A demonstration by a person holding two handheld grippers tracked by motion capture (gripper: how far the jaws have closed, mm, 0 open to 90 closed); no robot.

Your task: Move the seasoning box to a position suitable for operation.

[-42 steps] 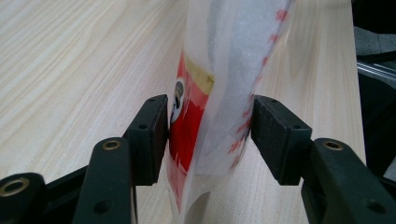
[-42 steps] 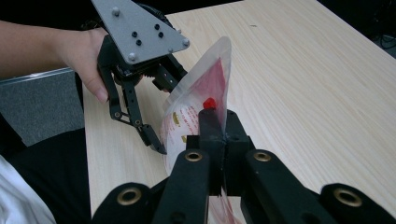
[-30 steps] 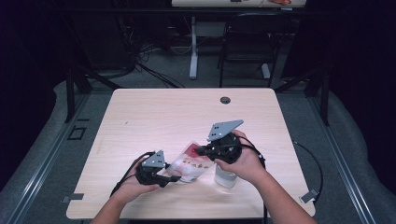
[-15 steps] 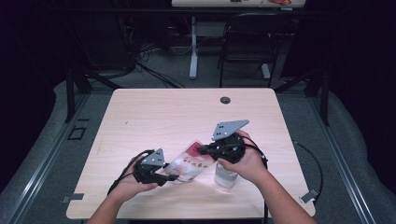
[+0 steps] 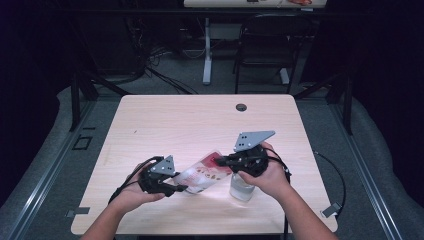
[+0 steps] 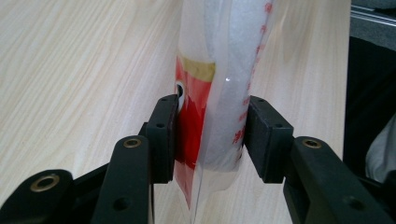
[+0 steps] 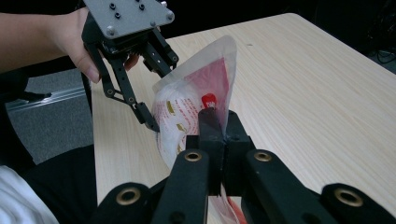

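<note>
A clear plastic pouch (image 5: 207, 175) with red print and white padding inside hangs above the table between both grippers. My left gripper (image 5: 182, 188) holds its lower left end. In the left gripper view the pouch (image 6: 219, 93) stands upright between the two pads, which press on both its sides; these jaws have just been closing on it. My right gripper (image 5: 218, 161) is shut on the pouch's thin upper right edge. The right gripper view has its jaws (image 7: 219, 126) pinched together on the pouch (image 7: 191, 102), with the left gripper (image 7: 161, 91) straddling the far end.
A clear jar (image 5: 241, 187) stands on the light wooden table (image 5: 200, 120) just under my right hand. A small round cable hole (image 5: 241, 107) sits near the far edge. A chair and desk legs stand on the floor beyond the table.
My left hand has lifted a little, bringing the pouch's left end up off the table. The right hand has stayed about where it was.
</note>
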